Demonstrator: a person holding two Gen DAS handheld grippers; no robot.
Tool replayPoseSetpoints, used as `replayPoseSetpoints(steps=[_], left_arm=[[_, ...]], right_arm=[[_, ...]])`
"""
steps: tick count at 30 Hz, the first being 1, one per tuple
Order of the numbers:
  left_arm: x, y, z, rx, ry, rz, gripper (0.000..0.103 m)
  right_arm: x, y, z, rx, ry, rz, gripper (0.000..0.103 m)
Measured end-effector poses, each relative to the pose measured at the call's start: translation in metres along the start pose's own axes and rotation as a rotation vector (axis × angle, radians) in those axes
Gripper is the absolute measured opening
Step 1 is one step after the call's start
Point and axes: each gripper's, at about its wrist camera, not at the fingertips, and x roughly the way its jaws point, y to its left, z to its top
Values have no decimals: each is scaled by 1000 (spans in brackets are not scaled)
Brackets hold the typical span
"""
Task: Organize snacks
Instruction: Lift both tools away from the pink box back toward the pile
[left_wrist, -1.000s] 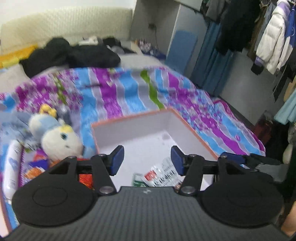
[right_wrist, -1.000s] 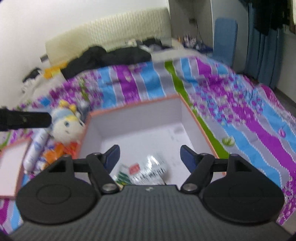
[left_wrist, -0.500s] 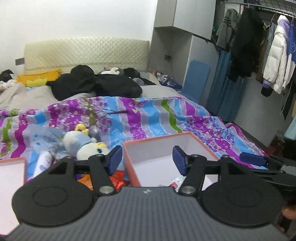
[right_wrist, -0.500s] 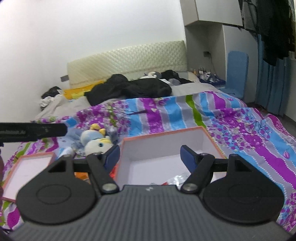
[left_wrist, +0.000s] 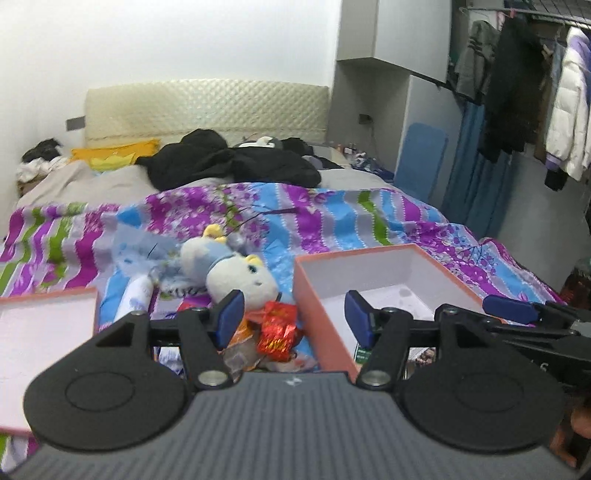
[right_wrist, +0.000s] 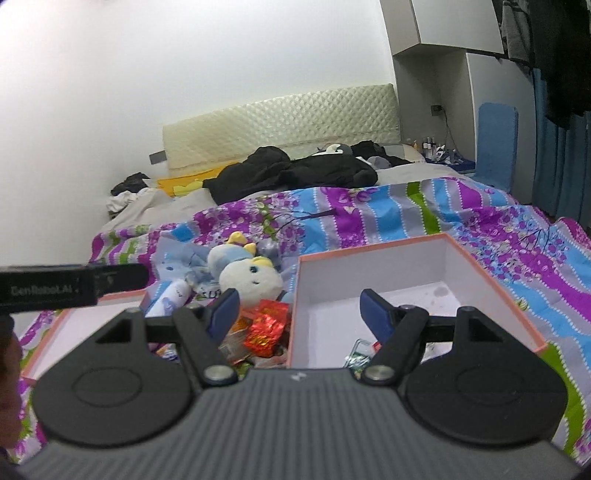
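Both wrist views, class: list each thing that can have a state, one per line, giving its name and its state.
Left hand-held gripper: open, holding nothing.
Right hand-held gripper: open, holding nothing.
Orange box: open, lidless, a few packets inside.
Box lid: lying inside-up on the bed.
Red snack packet: crinkled, lying outside the box.
Plush toy: lying on the bedspread.

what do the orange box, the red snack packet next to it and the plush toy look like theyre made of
Orange box: likely matte cardboard, with thin stiff walls, white inside. Red snack packet: probably foil or glossy plastic film, crinkled with bright glints. Plush toy: soft fuzzy fabric, seemingly stuffed, rounded with no shine.
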Motion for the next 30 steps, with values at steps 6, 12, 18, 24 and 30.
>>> replayPoseSetpoints(steps=[6,12,18,24,30], left_arm=[[-21,24,-29,-67,12,44,66],[-37,44,-50,-137,-4,78,66],[-35,55,-75,-151,34,103,66],[-33,68,-105,-180,88,121,66],[-38,87,-136,-229,126,153,66]], right_arm=[[-8,16,-19,-22,8,12,74],[-12,31,-36,-36,15,28,74],[-12,45,-57,-58,47,44,74],[-15,55,-78,-65,74,48,74],[-15,66,-102,-83,108,59,74]])
